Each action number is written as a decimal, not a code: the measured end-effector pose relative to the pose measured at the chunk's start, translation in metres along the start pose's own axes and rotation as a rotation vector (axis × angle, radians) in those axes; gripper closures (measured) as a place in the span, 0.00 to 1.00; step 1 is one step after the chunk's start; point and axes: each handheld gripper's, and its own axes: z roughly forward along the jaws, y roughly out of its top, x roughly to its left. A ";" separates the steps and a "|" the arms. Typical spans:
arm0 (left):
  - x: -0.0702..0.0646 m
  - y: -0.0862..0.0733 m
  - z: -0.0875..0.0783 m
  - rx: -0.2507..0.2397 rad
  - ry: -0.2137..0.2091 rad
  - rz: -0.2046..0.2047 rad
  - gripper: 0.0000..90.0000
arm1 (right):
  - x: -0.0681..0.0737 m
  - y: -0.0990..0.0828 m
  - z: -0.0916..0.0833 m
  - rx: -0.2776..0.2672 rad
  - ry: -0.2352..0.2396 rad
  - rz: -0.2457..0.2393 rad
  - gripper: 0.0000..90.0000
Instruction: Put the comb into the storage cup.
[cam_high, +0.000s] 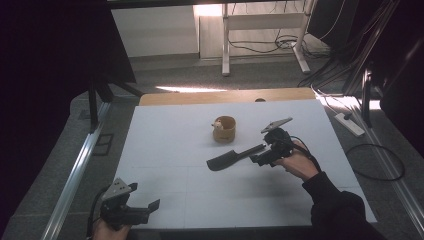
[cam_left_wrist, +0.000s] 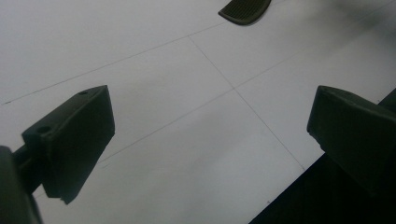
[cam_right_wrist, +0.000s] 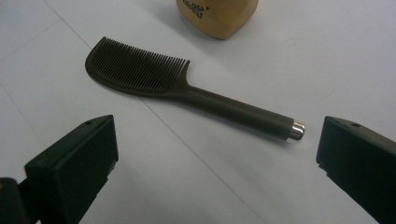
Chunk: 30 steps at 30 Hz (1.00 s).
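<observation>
Since your right gripper (cam_right_wrist: 217, 154) hangs with its jaws spread wide and nothing between them, just short of the black plastic comb with the long round handle and small silver end cap (cam_right_wrist: 187, 88), the step in hand looks like picking that comb up, so set the grasp up carefully. The comb lies flat on the white table top (cam_high: 165, 150), teeth end toward the table's middle, handle end nearest your right gripper, and just in front of the short round tan wooden cup (cam_high: 224, 129), near it but not touching. In the right gripper view the handle runs slantwise across the gap between the jaws, so turn your wrist until the jaws stand on either side of the handle, not along it. Aim for the mid handle, clear of the silver cap, which would likely slip. Come down low, since the handle lies flat on the table and the lower edges of the jaws need to reach beside it. Close slowly and watch the comb does not spin or skid toward the cup. Your left gripper (cam_high: 150, 206) sits at the near left edge of the table, jaws also wide apart and holding nothing, well away from the comb; leave it parked there unless the comb slides.
</observation>
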 end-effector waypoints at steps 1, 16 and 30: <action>0.000 0.000 0.000 0.000 0.000 0.000 0.02 | 0.000 0.001 0.001 0.003 -0.002 -0.002 0.00; 0.000 0.000 0.000 -0.001 -0.002 0.005 0.02 | 0.002 0.020 0.021 0.062 -0.017 0.007 0.00; 0.000 0.000 0.000 0.000 -0.006 0.008 0.02 | 0.004 0.033 0.039 0.100 -0.016 -0.009 0.00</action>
